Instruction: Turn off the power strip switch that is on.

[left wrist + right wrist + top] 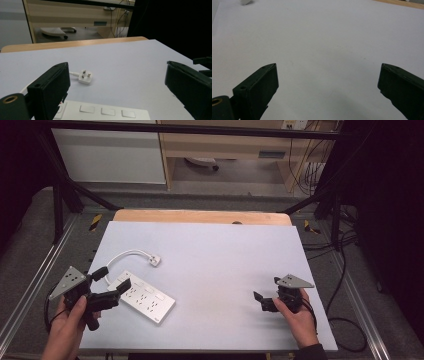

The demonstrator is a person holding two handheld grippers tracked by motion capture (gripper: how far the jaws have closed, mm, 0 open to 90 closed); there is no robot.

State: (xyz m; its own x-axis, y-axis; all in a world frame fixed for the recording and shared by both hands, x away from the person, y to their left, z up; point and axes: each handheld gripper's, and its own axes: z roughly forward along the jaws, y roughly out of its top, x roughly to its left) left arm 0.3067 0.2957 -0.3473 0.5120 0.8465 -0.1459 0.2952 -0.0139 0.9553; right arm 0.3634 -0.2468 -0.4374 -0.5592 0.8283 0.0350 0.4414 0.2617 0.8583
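Note:
A white power strip (145,298) lies at the front left of the white table sheet (220,265), and its cable loops back to a white three-pin plug (155,261) lying loose on the sheet. My left gripper (112,281) hovers open over the strip's left end. In the left gripper view the strip (105,111) sits below the wide-apart jaws of that gripper (117,72), with the plug (85,76) beyond. My right gripper (266,289) is open at the front right, holding nothing. In its own view that gripper (327,72) faces bare sheet (324,37).
A wooden table edge (200,216) runs along the far side of the sheet. Black frame bars (65,185) and cables (345,270) surround the table. A wooden desk (225,150) stands beyond on the floor.

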